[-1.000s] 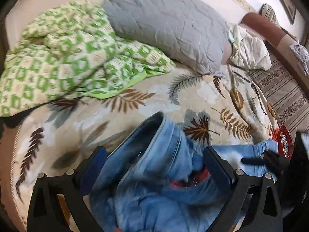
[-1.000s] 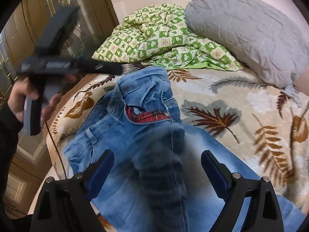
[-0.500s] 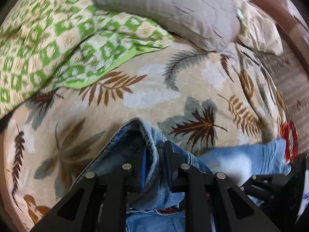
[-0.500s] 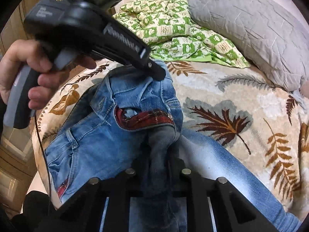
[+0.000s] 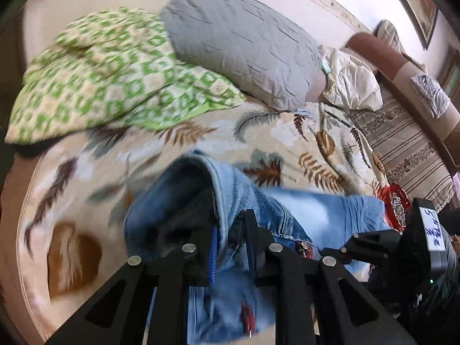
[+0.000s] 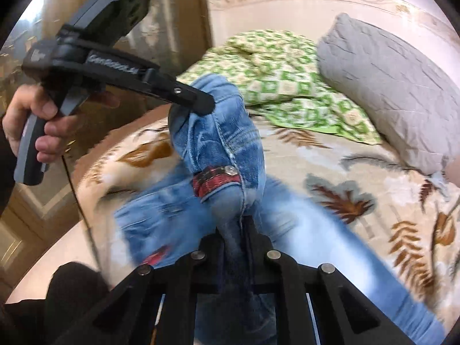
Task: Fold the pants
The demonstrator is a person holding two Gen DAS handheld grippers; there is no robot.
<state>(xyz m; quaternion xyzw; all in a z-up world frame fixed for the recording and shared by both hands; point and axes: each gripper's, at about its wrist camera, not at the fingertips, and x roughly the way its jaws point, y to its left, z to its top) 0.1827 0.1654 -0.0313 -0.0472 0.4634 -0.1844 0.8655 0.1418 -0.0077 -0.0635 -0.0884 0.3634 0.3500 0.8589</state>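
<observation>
Jeans (image 6: 221,143) are pinched at the waistband by both grippers — left (image 5: 230,230) & right (image 6: 238,230) — fingers clamped on denim, raised off the bed (image 6: 330,161).

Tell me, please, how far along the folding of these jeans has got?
Early. Done: both tongs are clamped on the jeans, the left tongs on the waistband edge, the right tongs on a bunched ridge near the red plaid lining. In hand: the top is raised off the leaf-print bedspread. Left: no neat fold shows; the legs lie spread out.
</observation>
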